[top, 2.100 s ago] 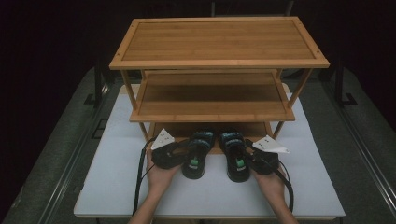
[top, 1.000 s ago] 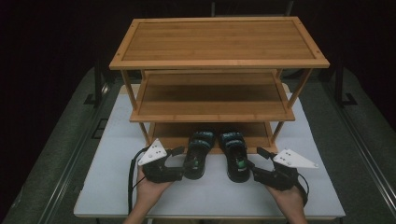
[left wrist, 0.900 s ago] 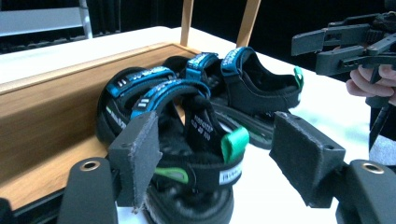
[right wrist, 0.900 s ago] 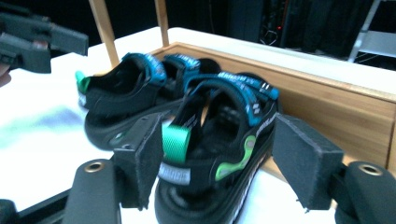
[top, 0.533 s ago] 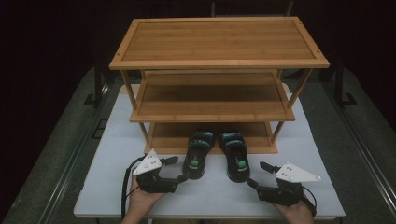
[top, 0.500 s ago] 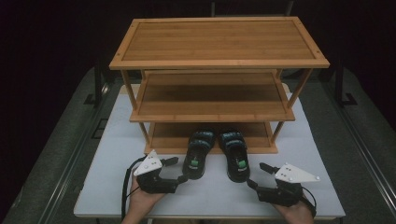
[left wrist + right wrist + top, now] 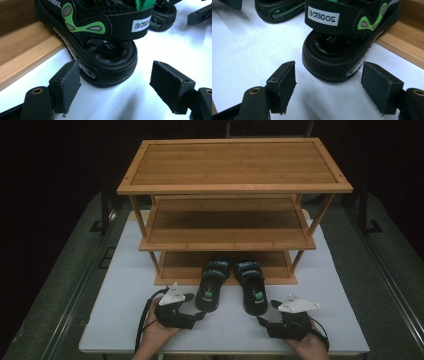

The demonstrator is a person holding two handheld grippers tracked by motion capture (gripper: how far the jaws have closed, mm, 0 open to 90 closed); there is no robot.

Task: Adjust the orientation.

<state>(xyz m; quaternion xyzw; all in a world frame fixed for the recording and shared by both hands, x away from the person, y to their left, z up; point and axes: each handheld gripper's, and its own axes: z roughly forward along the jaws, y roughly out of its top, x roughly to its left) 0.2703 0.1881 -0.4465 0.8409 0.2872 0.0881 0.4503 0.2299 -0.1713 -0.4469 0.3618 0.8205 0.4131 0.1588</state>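
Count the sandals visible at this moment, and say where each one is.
2. The left sandal and the right sandal lie side by side, toes on the rack's bottom shelf, heels on the white table. None seems hidden.

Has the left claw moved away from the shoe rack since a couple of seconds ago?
Yes. The left claw has drawn back from the wooden rack toward the table's near edge, leaving the left sandal resting there, jaws having just opened.

I saw two black sandals (image 7: 210, 287) with green blotches and white labels, a honey-brown bamboo rack (image 7: 235, 185), a white table (image 7: 125, 320).
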